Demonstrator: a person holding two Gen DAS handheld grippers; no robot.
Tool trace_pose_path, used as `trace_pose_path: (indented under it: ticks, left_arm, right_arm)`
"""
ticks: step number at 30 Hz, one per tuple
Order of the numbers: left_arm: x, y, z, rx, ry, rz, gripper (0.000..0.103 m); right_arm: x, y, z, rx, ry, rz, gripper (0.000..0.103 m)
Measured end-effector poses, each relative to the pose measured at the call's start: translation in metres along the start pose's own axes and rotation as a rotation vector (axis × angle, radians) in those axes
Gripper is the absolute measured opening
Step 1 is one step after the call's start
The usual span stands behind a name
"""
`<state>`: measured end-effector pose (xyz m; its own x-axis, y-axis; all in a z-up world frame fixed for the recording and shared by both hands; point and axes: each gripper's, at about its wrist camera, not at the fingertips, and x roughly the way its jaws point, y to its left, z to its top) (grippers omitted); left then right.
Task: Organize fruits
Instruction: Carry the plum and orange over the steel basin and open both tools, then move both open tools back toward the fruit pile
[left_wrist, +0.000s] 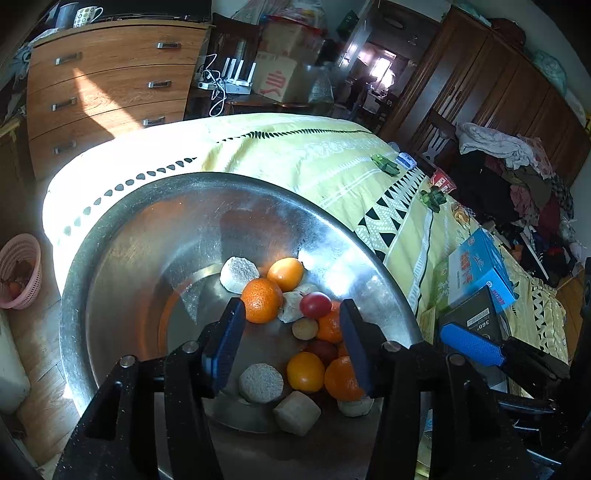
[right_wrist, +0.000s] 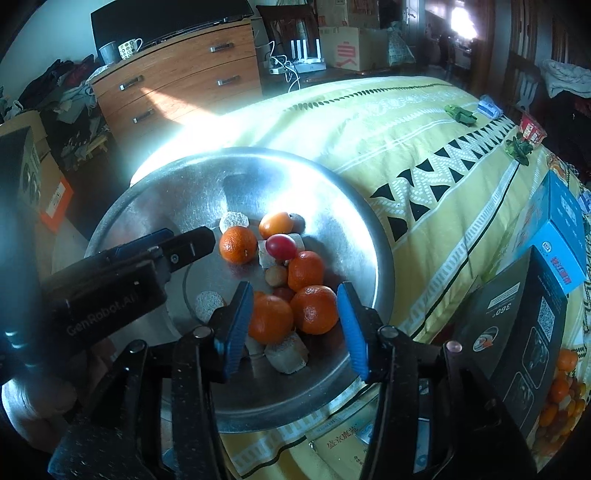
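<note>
I inspect both wrist views, working left to right.

Left wrist view: at the far left edge a pink basket (left_wrist: 20, 271) stands on the floor, with something small and reddish inside; I cannot tell what. A large metal bowl (left_wrist: 122, 236) fills the lower centre of the frame, resting on a yellow cloth (left_wrist: 295, 155). My left gripper (left_wrist: 291, 338) hovers over the bowl with its claw apart, holding nothing. Between and just beyond its pads lies the mixed pile: an orange (left_wrist: 261, 300) at centre, a red fruit (left_wrist: 315, 305) right of it, and pale rough blocks (left_wrist: 260, 383) scattered among them. At the lower right edge the blue pad of my right gripper (left_wrist: 471, 345) shows.

Right wrist view: the left gripper enters from the left edge, over the bowl's left side. My right gripper's claw is also apart and empty, poised above two oranges (right_wrist: 314, 309) at the near side of the pile. A black box (right_wrist: 517, 343) stands right of the bowl, and at the lower right corner a second heap of small fruit (right_wrist: 559, 397) is partly visible behind it.

Progress, as I judge it: sorting is at an early or middle stage. Most fruit remains mixed with the pale blocks in the bowl; neither claw carries anything.

Condition: the oranges look firm and bright with dimpled skin; the red fruit is smooth and glossy. All are round and likely to roll when nudged.
</note>
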<state>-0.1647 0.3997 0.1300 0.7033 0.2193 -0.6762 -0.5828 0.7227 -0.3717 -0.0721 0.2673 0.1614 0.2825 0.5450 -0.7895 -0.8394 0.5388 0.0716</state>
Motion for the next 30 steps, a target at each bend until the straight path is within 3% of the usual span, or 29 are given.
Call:
trace_pose_path:
  ticks: [10,12,22,30]
  left_arm:
    - [-0.019,-0.025,0.001,0.052,-0.028,-0.027,0.055]
    - [-0.025,-0.034,0.001,0.066,-0.039,-0.036,0.061]
    - [-0.042,-0.098,-0.017,0.169,-0.042,-0.106,0.063]
    - [-0.049,-0.161,-0.042,0.289,-0.022,-0.192,0.063]
  right_arm:
    - [-0.04,-0.018,-0.008,0.038,-0.084,-0.055,0.057]
    - [-0.051,-0.027,-0.012,0.057,-0.107,-0.081,0.058]
    - [-0.096,-0.071,-0.042,0.144,-0.172,-0.168,0.065]
    - [-0.132,-0.113,-0.104,0.228,-0.251,-0.245,0.066]
